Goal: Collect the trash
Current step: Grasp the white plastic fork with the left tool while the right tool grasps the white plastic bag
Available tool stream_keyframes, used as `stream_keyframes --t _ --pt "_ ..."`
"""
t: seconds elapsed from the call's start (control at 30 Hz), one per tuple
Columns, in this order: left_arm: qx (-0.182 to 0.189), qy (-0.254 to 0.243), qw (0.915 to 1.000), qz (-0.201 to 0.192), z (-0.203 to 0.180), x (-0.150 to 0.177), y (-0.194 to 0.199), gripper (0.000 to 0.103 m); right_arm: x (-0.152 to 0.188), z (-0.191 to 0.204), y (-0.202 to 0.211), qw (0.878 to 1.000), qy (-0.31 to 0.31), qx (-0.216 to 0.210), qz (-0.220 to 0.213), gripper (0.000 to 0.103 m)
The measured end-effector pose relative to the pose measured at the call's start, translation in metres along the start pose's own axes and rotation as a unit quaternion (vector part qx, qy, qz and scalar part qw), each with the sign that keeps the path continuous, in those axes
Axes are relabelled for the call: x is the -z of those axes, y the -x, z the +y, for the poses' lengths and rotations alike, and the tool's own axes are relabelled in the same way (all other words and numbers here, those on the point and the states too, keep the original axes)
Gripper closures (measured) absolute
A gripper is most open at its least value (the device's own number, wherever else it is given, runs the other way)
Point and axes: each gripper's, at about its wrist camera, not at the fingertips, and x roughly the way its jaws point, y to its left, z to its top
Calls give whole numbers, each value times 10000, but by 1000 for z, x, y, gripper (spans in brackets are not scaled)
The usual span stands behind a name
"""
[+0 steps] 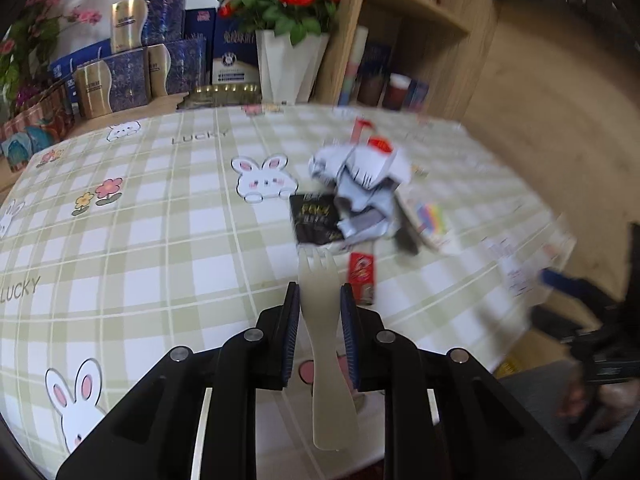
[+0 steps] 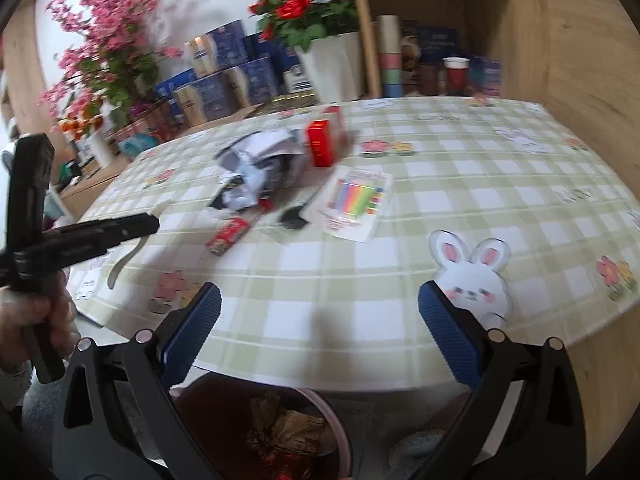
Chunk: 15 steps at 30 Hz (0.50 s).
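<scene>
The left gripper [image 1: 320,300] is nearly closed, its blue pads clamping a pale plastic fork [image 1: 326,344] above the checked tablecloth [image 1: 160,240]. The right gripper [image 2: 320,312] gapes wide, holding nothing, over the table edge above a trash bin [image 2: 340,432]. Crumpled wrappers [image 1: 360,184] lie piled mid-table, beyond the fork's tines.

My left gripper [image 1: 319,300] narrowly parted, pads [image 1: 293,320] flanking a fork; right gripper [image 2: 319,307] wide apart.
</scene>
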Motion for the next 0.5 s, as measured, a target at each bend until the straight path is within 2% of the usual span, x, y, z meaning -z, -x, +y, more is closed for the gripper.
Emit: stream_keyframes --t 0.07,0.17,0.3,0.4,0.5 --pt "68 3 9999 -134 2 1 17 83 -10 7 -3 9998 164 -43 -69 6" --pt "-24 20 9995 -328 10 5 38 83 -31 20 -11 9985 507 -51 -191 6" --pt "-91 362 9983 -456 31 6 51 83 -68 40 -39 9937 1089 71 -264 6" --pt "-135 655 9963 -541 46 8 60 83 -94 54 -64 9912 1279 229 -270 6" --pt "-150 842 9944 -618 56 12 69 83 -112 74 -88 9900 1379 161 -266 6"
